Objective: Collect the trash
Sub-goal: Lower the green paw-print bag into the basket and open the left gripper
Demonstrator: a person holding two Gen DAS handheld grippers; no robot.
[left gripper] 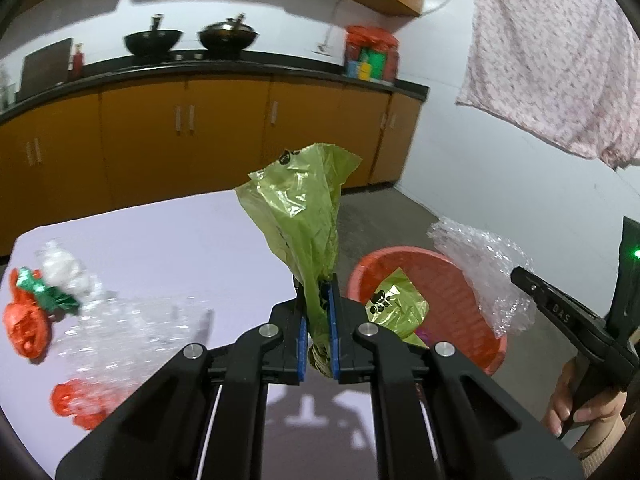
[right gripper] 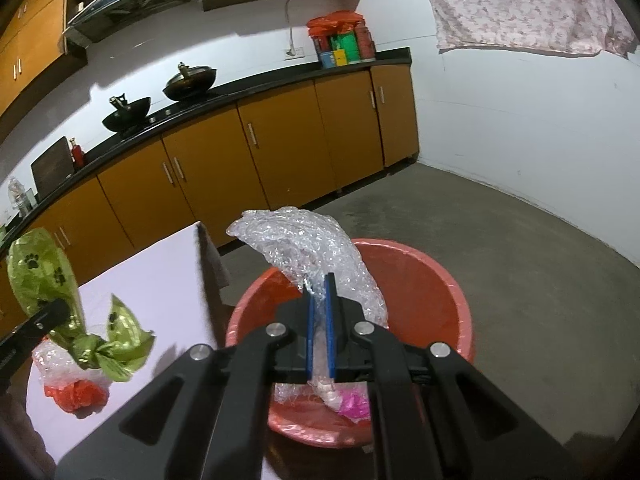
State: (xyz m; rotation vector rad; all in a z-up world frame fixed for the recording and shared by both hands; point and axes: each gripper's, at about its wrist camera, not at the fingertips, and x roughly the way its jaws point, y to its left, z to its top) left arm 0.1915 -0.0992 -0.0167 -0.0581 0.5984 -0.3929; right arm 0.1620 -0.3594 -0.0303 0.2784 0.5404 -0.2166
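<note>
In the left wrist view my left gripper is shut on a crumpled green plastic bag with paw prints, held above the lilac table. The bag's knotted tail hangs to the right, in front of the red bin. My right gripper is shut on a wad of clear bubble wrap over the red bin, which stands on the floor by the table corner. Each view shows the other gripper at its edge: the right gripper and the left gripper.
On the table lie more bubble wrap, orange-red plastic scraps, green foil and a white crumpled piece. Something pink lies in the bin. Orange cabinets and a grey floor are behind. A person's hand holds the right gripper.
</note>
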